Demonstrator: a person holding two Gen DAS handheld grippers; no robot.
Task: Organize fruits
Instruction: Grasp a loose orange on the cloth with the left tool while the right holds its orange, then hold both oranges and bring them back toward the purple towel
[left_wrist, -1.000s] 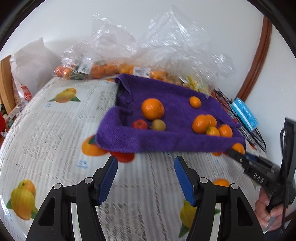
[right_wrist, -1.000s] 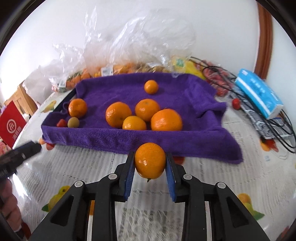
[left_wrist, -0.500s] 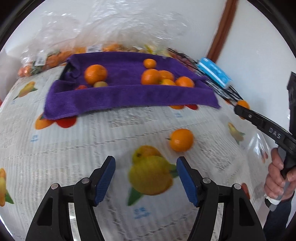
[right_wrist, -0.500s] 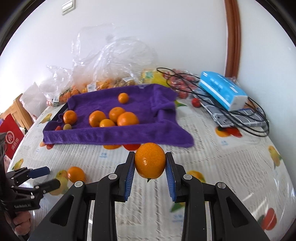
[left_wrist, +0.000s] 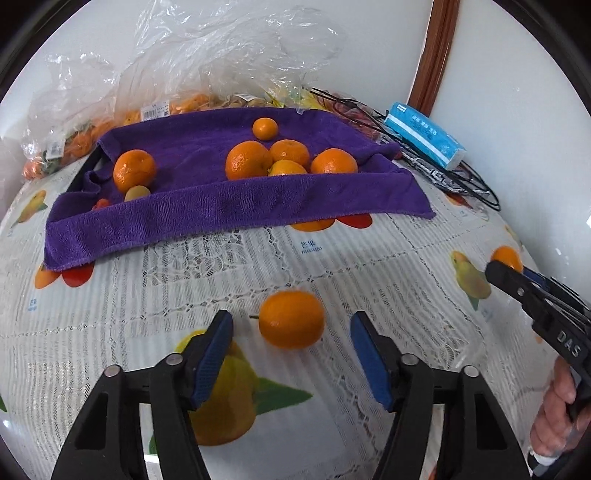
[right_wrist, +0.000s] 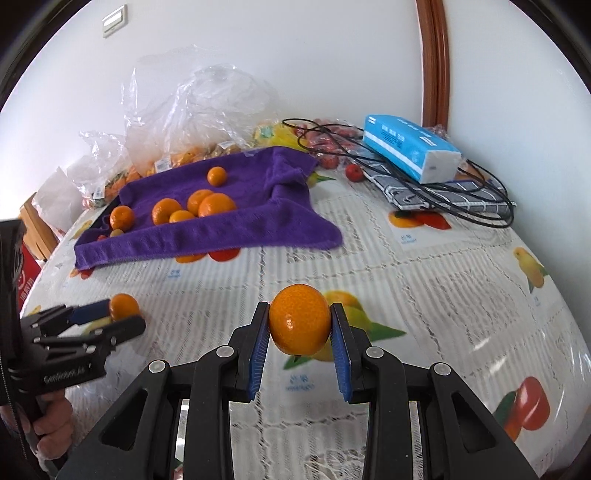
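Observation:
A loose orange (left_wrist: 291, 319) lies on the fruit-print tablecloth, between the blue pads of my left gripper (left_wrist: 290, 325). Its jaws are closing, with a gap left on both sides of the fruit. The right wrist view shows the same orange (right_wrist: 123, 306) at the left gripper's (right_wrist: 110, 317) tips. My right gripper (right_wrist: 300, 310) is shut on another orange (right_wrist: 299, 323), held above the cloth. That gripper (left_wrist: 506, 271) and its orange (left_wrist: 506, 257) show at the right edge of the left wrist view. Behind, a purple towel (left_wrist: 221, 206) carries several oranges (left_wrist: 248, 160) and a small green fruit (left_wrist: 137, 192).
Clear plastic bags of fruit (left_wrist: 155, 107) line the wall behind the towel. A blue tissue pack (right_wrist: 410, 151), black cables (right_wrist: 461, 206) and a checked cloth sit at the back right. The table's rounded edge (right_wrist: 569, 369) falls away on the right. A hand (left_wrist: 557, 413) grips the right tool.
My left gripper has swung away from the towel to the loose orange, which now sits between its jaws. The right gripper has drawn back from the towel, still holding its orange.

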